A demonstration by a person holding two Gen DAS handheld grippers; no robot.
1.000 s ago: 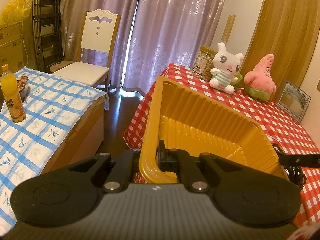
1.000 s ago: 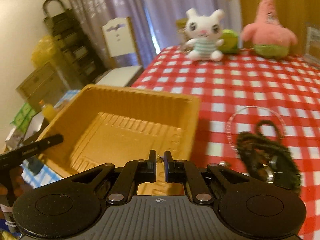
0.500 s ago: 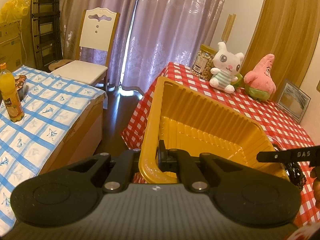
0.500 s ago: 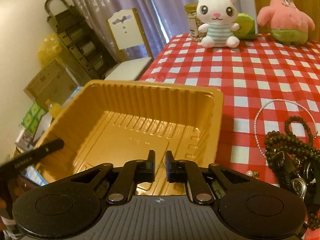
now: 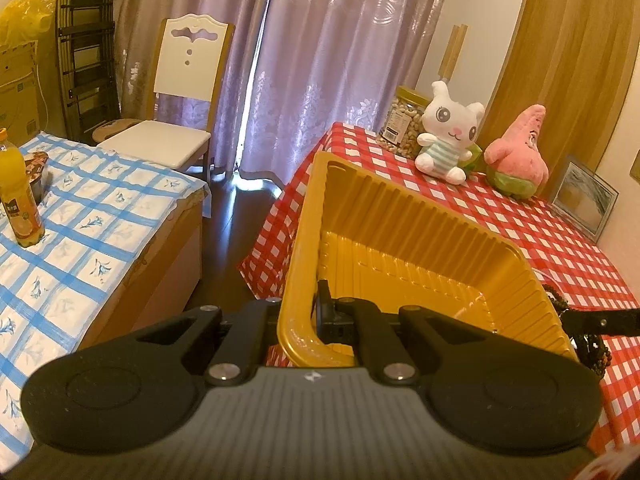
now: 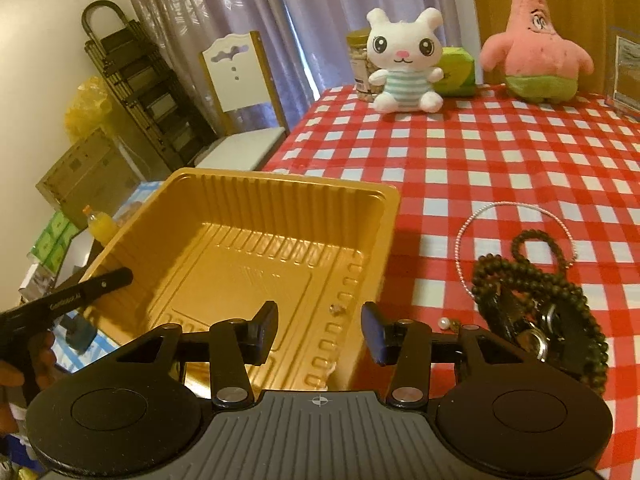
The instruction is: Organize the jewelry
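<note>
The left gripper [image 5: 316, 312] is clamping the near rim of the gold tray [image 6: 248, 248], jaws pinched tight on the plastic, keeping it at the edge of the desk [image 6: 480, 152]. The right gripper [image 6: 320, 326] is hovering over the tray, its jaws having just been opening, with nothing between them (a tiny earring [image 6: 336, 309] is lying on the tray floor just ahead). Dark bead strands [image 6: 540, 292] and a pearl necklace [image 6: 516, 208] are sitting on the checked cloth beside the tray.
</note>
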